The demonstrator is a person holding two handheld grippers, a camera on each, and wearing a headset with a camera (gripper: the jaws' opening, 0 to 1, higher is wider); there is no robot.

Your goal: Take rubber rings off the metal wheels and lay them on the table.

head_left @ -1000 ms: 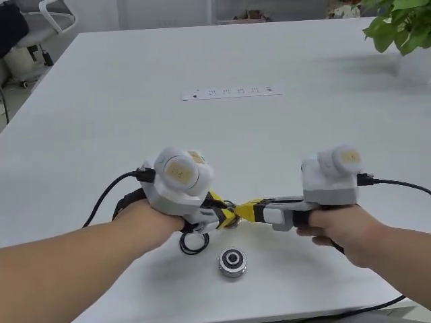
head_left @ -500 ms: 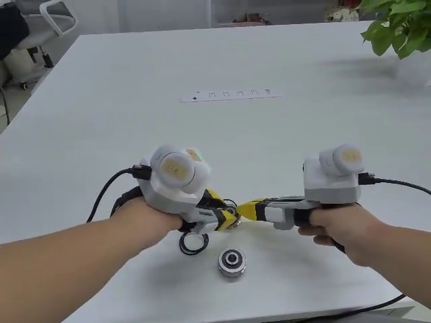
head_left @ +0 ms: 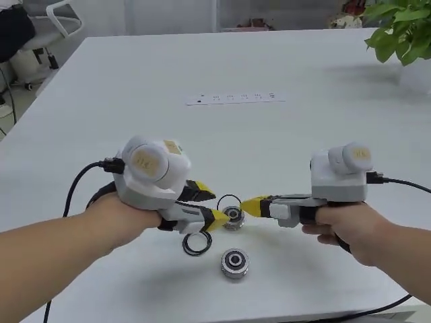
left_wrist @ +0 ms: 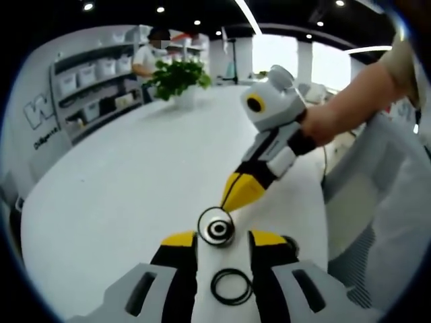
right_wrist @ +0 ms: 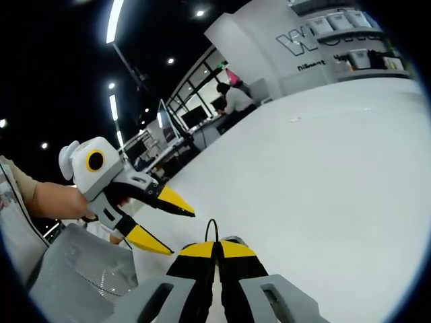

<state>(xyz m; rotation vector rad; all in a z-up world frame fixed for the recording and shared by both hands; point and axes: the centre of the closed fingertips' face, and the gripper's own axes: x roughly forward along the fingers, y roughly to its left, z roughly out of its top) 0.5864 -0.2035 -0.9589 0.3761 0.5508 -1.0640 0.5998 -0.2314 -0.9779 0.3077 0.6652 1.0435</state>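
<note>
Table point(head_left: 303, 67) edge runs right by the person, and the near wheel point(head_left: 234, 262) stands just inside it, alone. A bit further in, the flat ring point(head_left: 196, 243) lies on the table, just beside the left gripper point(head_left: 210, 204), whose jaws are spread wide. The middle wheel point(head_left: 233, 215) sits at their tips. The left gripper view puts this wheel between the two yellow tips, with the flat ring under them. The right gripper point(head_left: 244, 205) comes from the other side with jaws pressed together, pinching the thin ring point(head_left: 227, 200), which loops up by the middle wheel. The right gripper view shows it as one black thread rising from the closed tips. Past them the table is wide and bare up to a power strip point(head_left: 236, 98). Far off a plant point(head_left: 401, 27) stands at the right corner and a chair point(head_left: 47, 23) at the left.
</note>
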